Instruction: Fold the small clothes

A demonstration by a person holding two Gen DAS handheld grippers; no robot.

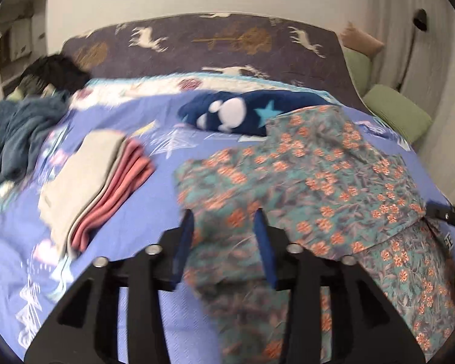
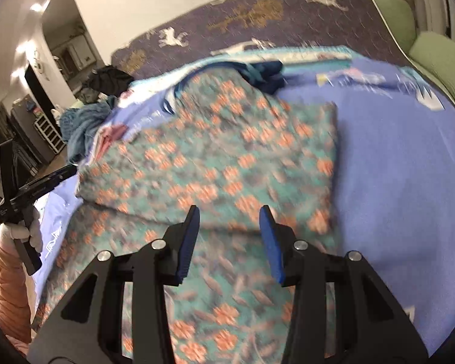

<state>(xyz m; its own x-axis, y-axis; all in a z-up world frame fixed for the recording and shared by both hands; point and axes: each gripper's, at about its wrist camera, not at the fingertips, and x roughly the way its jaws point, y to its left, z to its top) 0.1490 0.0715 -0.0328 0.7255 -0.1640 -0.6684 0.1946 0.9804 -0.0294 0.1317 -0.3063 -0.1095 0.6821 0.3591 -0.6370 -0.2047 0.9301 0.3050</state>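
Both grippers, left gripper (image 1: 224,212) and right gripper (image 2: 229,212), part-open, holding nothing; floral garment (image 1: 303,176) looks soft, light: pinch near corners.

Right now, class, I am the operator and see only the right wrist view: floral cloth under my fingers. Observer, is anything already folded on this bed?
Observer: Yes. In the left wrist view a folded stack, beige over pink, lies on the blue sheet, left of the floral garment.
Operator: What lies beyond the garment?
Observer: A navy piece with white blobs and a light-blue star.
Operator: And the left gripper?
Observer: Its jaws stand open over the garment's near edge.
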